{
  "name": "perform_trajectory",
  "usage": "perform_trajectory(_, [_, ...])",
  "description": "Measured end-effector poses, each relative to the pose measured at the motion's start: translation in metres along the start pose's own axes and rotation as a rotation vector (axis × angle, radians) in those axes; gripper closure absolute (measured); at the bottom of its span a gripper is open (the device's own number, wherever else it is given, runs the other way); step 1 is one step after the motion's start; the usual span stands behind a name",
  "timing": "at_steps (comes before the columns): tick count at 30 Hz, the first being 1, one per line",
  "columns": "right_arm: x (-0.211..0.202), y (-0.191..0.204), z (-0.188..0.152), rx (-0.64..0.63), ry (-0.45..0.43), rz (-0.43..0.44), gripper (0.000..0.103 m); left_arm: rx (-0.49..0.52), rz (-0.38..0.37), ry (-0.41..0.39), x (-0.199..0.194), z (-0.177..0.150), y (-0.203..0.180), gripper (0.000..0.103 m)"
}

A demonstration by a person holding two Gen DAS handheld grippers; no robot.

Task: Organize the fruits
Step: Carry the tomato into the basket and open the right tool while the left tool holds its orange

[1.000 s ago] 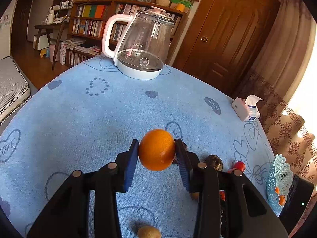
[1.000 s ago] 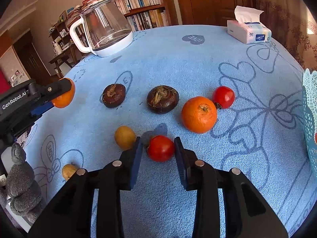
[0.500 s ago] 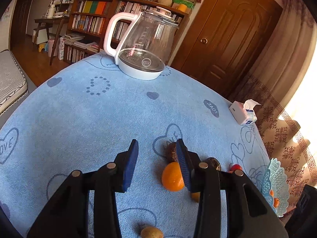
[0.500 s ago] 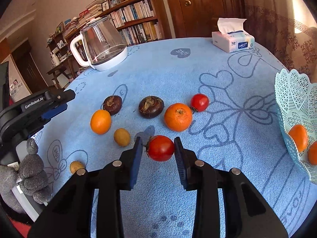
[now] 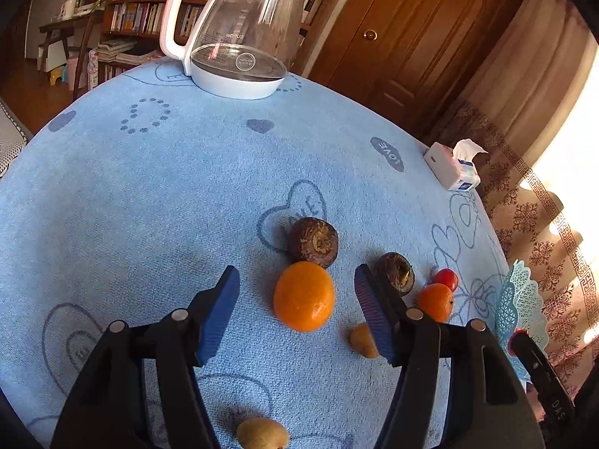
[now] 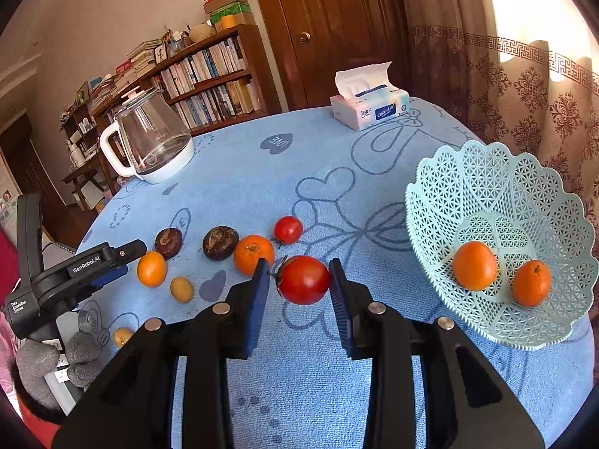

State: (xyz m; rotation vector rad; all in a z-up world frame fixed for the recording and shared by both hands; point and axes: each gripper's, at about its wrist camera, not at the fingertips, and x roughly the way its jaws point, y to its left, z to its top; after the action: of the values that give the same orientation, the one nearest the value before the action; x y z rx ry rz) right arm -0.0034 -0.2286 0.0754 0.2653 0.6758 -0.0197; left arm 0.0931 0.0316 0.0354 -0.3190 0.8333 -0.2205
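Blue cloth [image 6: 299, 157] with heart drawings covers the round table. The right gripper [image 6: 299, 280] squeezes a red tomato [image 6: 304, 280] between its two blue pads, up off the cloth. At about three o'clock from that tomato sits a pale green lacy basket [image 6: 468, 172] with two oranges [image 6: 474, 265] side by side in it. The left gripper [image 5: 297, 310] has just been opening its jaws, and they now stand apart with an orange [image 5: 304, 295] lying loose on the cloth between them, touching neither pad. A dark brown water chestnut [image 5: 313, 241] touches that orange at twelve o'clock. A second water chestnut [image 5: 397, 272], another orange [image 5: 436, 301] and a small tomato [image 5: 446, 280] lie near each other at about three o'clock. Two small yellow-brown fruits [image 5: 362, 340] rest nearer the left gripper. A glass kettle [image 5: 243, 33] stands far off at twelve o'clock, and a tissue pack [image 6: 368, 110] sits by the far edge.
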Motion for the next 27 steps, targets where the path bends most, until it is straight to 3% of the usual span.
perform_trajectory(4, [-0.012, -0.016, 0.005, 0.022, -0.038, -0.039, 0.069, 0.064, 0.024, 0.022, 0.011, -0.008, -0.014, 0.041])
perform_trajectory(6, [-0.016, -0.025, 0.007, 0.040, -0.048, -0.053, 0.069, 0.086, 0.043, 0.035, 0.016, -0.011, -0.018, 0.050])
perform_trajectory(13, [-0.027, -0.045, 0.008, 0.080, -0.076, -0.083, 0.069, 0.093, 0.071, 0.056, 0.026, -0.013, -0.016, 0.065])
perform_trajectory(27, [-0.043, -0.093, 0.008, 0.163, -0.104, -0.181, 0.069, 0.051, 0.014, -0.025, -0.002, -0.007, -0.015, 0.065])
